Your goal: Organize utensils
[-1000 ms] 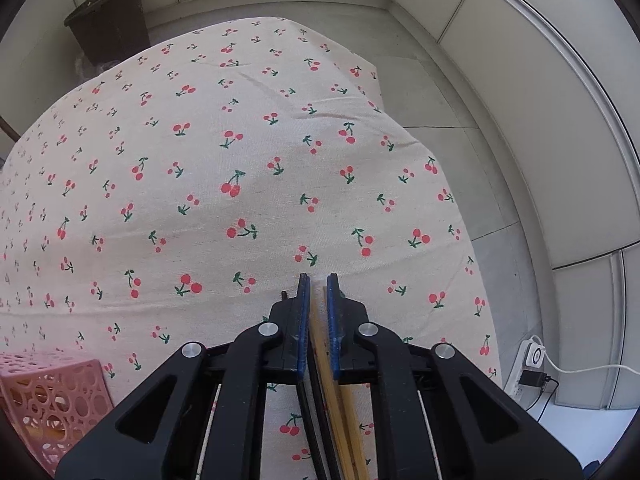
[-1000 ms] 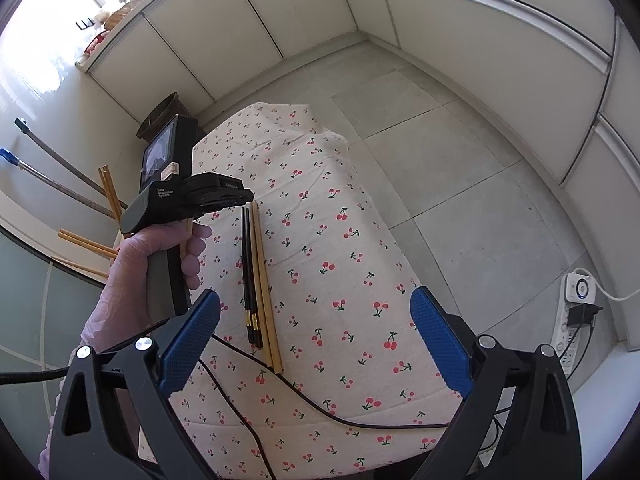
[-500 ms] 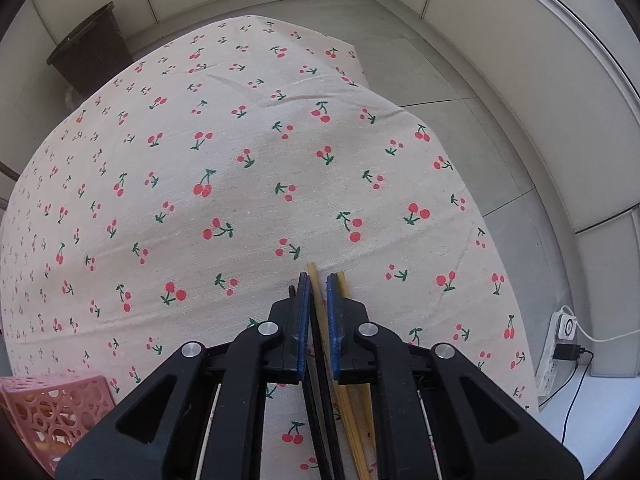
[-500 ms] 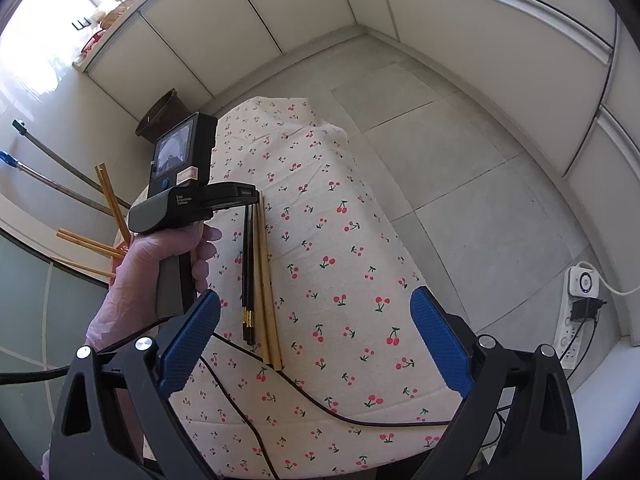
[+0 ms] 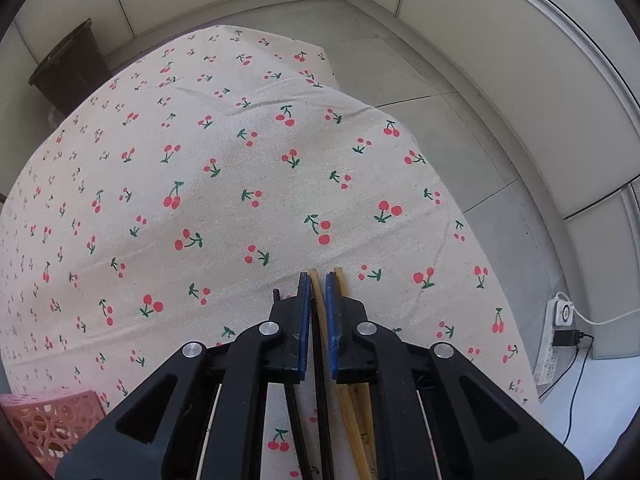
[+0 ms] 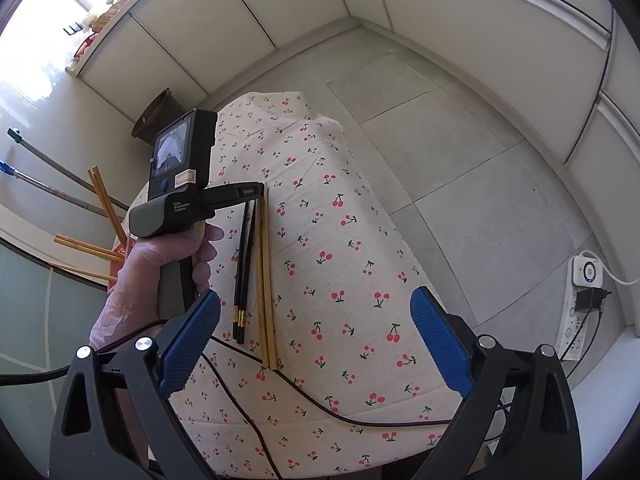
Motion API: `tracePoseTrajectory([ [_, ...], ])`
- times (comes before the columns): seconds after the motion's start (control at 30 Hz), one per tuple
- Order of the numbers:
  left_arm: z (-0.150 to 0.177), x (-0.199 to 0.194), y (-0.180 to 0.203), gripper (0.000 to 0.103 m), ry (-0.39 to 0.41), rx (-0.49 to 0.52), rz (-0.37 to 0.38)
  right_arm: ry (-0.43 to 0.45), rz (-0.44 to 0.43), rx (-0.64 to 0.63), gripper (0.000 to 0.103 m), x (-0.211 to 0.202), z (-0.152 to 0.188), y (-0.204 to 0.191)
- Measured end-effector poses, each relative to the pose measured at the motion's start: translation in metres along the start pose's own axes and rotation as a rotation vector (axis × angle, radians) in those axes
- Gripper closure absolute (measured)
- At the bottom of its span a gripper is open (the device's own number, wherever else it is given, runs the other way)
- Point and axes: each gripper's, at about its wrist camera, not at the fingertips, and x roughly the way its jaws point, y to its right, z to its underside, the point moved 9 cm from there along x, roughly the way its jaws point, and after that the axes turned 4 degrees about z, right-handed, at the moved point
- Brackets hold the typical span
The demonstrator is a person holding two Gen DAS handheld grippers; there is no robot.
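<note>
Blue-padded left gripper (image 5: 317, 280) pinches a slim wooden chopstick (image 5: 315, 284) on cherry-print cloth (image 5: 224, 184); right gripper (image 6: 316, 344) gapes wide.

A cherry-print cloth (image 5: 224, 184) covers the desk, and a black cable (image 6: 320, 404) runs across its near part. On the grey tiled floor (image 6: 460, 168) beyond the far end stands a dark bin (image 5: 68, 68), and a white power strip (image 6: 580, 312) with a black plug lies by the wall. Two long poles (image 6: 52, 184) lean at the left.
</note>
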Motion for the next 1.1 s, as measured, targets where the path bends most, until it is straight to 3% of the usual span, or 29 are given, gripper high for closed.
tracePoseTrajectory([
  [0.17, 0.007, -0.007, -0.003, 0.098, 0.009, -0.053, 0.051, -0.007, 0.016, 0.028, 0.010, 0.007, -0.004, 0.009],
  [0.33, 0.018, -0.051, -0.003, 0.098, 0.081, 0.006, 0.026, -0.013, 0.034, 0.059, 0.010, 0.018, -0.008, 0.016],
  [0.5, 0.046, -0.123, 0.000, 0.098, 0.218, 0.074, 0.018, 0.031, 0.057, -0.003, 0.010, 0.033, -0.018, -0.003],
  [0.6, 0.072, -0.170, -0.010, 0.099, 0.331, 0.019, 0.040, 0.070, 0.085, -0.059, 0.010, 0.048, -0.029, -0.019],
  [0.73, 0.103, -0.224, -0.029, 0.099, 0.460, -0.036, -0.021, 0.013, 0.073, -0.031, 0.011, 0.083, -0.042, -0.035],
  [0.9, 0.137, -0.284, -0.060, 0.099, 0.584, -0.136, -0.022, -0.048, 0.105, -0.095, 0.030, 0.124, -0.051, -0.064],
  [1.1, 0.154, -0.322, -0.078, 0.097, 0.658, -0.155, -0.024, -0.074, 0.152, -0.131, 0.048, 0.155, -0.061, -0.083],
])
